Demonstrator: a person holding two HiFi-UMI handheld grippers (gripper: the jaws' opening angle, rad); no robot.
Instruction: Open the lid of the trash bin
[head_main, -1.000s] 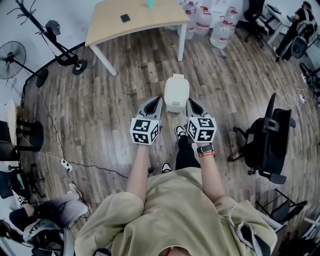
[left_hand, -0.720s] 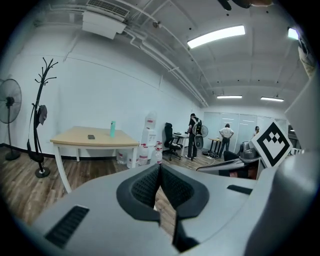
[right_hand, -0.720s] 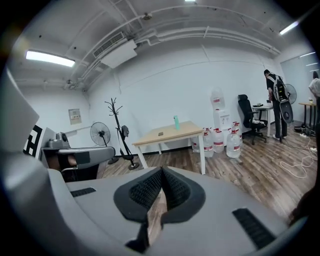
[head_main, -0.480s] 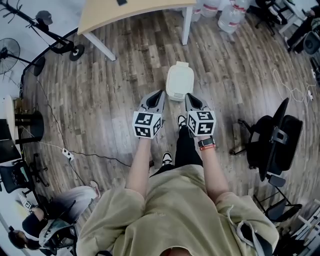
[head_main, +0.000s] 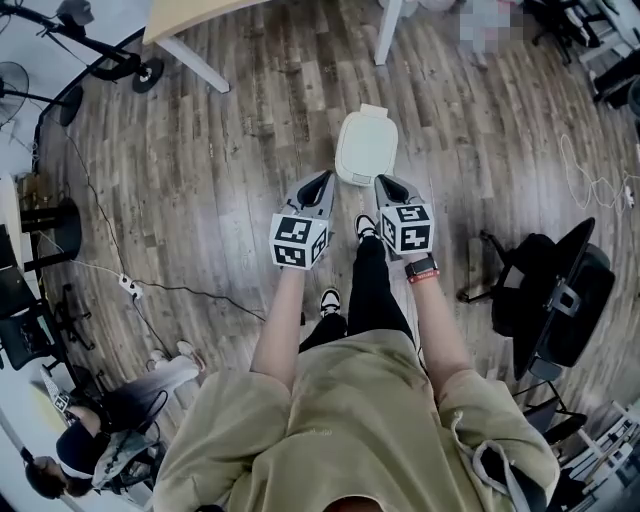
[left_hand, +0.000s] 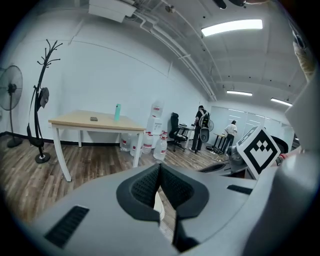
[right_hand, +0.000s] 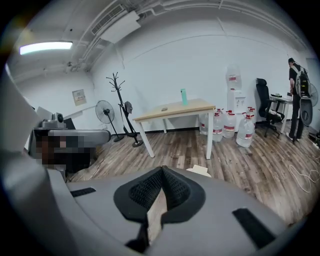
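With the left claw (head_main: 322, 180) and right claw (head_main: 384, 183) both pinched shut on nothing, the white trash bin (head_main: 365, 148) stands on the floor (head_main: 230, 150) just ahead between them, its closed lid (head_main: 366, 135) running lengthwise away, seemingly nearer the right.

Trash bin (head_main: 366, 148) — smooth plastic, seemingly

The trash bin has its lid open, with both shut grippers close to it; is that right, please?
Not quite: the head view shows the lid closed on the trash bin. The left gripper and right gripper are shut close to it.
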